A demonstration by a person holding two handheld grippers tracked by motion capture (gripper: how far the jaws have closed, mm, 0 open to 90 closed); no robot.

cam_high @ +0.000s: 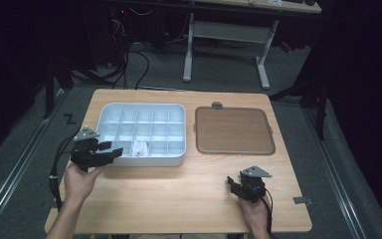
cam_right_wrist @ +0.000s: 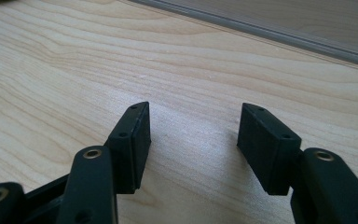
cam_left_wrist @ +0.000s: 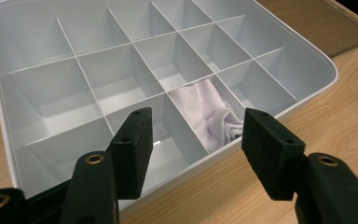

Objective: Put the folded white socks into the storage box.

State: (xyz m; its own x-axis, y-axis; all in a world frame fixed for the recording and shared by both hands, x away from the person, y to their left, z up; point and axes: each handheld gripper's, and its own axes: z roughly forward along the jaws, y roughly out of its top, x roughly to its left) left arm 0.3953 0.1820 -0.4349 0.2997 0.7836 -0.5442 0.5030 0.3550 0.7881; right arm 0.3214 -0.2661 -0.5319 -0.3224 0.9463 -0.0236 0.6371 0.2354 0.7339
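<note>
A white divided organizer tray [cam_high: 110,112] [cam_left_wrist: 9,154] lies on the left half of the wooden table. A crumpled white cloth [cam_high: 139,148] [cam_left_wrist: 205,112] rests in one compartment of its front row. My left gripper [cam_high: 110,148] [cam_left_wrist: 196,140] hovers at the tray's front left corner, open, its jaws empty and aimed at the cloth's compartment. My right gripper [cam_high: 235,183] [cam_right_wrist: 193,140] sits low over bare wood at the front right, open with nothing between its pads.
A brown flat lid or mat with a grey rim [cam_high: 234,130] [cam_right_wrist: 261,28] lies right of the tray. A small grey knob [cam_high: 217,105] sits behind it. Bare wood [cam_high: 179,194] spans the table front. A metal desk frame [cam_high: 226,45] and cables stand beyond.
</note>
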